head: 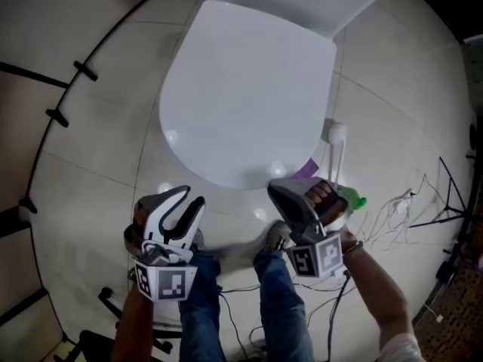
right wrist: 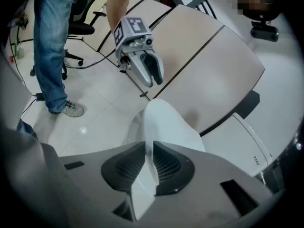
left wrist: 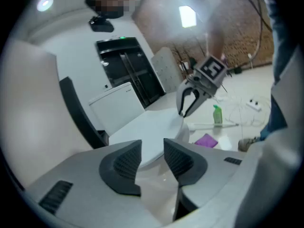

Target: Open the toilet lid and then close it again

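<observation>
Right gripper view: my right tongs [right wrist: 147, 148] are clamped on the toilet lid [right wrist: 167, 122] at its near rim. My left tongs [left wrist: 152, 158] stand apart, empty. I judge the lid stiff, slick, light plastic; that rim gives the best leverage.

— We wear blue jeans [head: 283, 308] and grey shoes [head: 278, 236]; a dark band [head: 352, 246] circles our right wrist.
— Our left gripper [head: 192, 199] is white, edged in black; our right gripper [head: 276, 192] is grey and black; both carry cubes [head: 170, 283] of black square markers; their fingers [left wrist: 124, 167] are dark and ribbed.
</observation>
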